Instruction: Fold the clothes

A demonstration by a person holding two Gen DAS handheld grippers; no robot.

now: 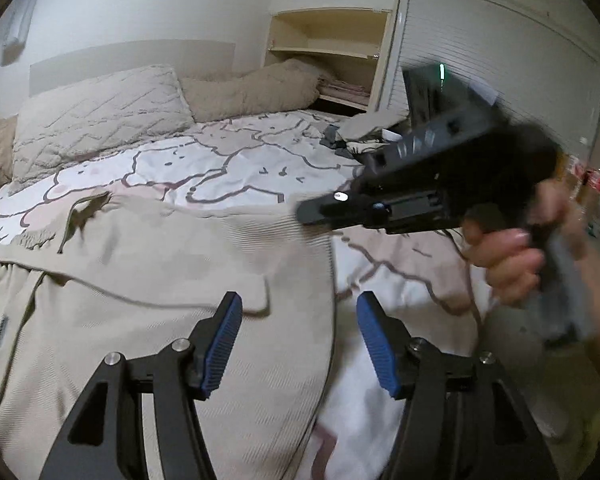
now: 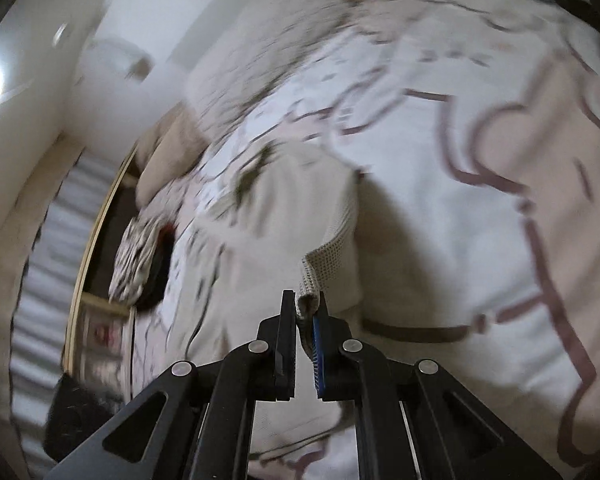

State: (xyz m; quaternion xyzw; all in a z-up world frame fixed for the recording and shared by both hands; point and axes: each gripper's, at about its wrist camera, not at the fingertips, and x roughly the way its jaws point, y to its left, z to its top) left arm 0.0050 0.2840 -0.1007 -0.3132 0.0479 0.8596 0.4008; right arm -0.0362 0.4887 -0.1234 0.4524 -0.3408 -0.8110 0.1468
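Pinching what looks, through blur, like a knit hem of the beige garment (image 2: 260,208), your right gripper (image 2: 305,312) holds its near-right end, while your left gripper (image 1: 300,338) hovers spread above its right edge on the bed (image 1: 220,164).

The beige pants (image 1: 148,280) lie spread on the bed, soft and ribbed, with a stretchy waistband at the left. One hem corner (image 2: 314,276) is lifted up and pinched.
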